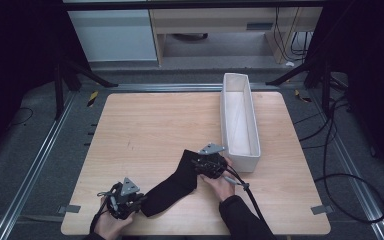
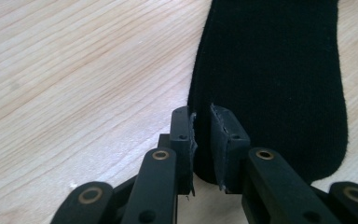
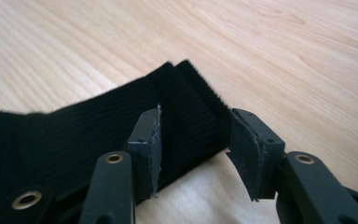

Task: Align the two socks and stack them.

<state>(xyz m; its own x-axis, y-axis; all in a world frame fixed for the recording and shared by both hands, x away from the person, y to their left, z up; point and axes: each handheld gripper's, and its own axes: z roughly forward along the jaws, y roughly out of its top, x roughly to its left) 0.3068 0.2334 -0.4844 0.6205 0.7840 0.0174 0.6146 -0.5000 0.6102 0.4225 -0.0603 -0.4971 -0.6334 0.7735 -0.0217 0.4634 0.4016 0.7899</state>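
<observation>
A black sock [image 1: 172,187] lies flat on the wooden table [image 1: 145,130], in the near half, between the two hand-held grippers. Its long axis runs diagonally in the high view: from the near-left end by the left gripper [image 1: 130,199] up and to the right toward the right gripper [image 1: 202,165]. There is a bend partway along, after which the piece rises more steeply toward the far-right end.

In the left gripper view the rounded end of the sock [image 2: 270,84] lies nearest the jaws and the body extends away from the camera. The left gripper [image 2: 201,140] has its jaws drawn close together with a narrow gap, and the edge of the rounded end sits in that gap, pinched.

In the right gripper view the ribbed end of the sock [image 3: 121,126] points away and to the right. The right gripper [image 3: 196,149] has its jaws spread; the ribbed edge lies between them, and the pads do not press on it.

A long white tray [image 1: 252,125] stands on the right part of the table, lengthwise away from the person, its near end just beside the right gripper.
</observation>
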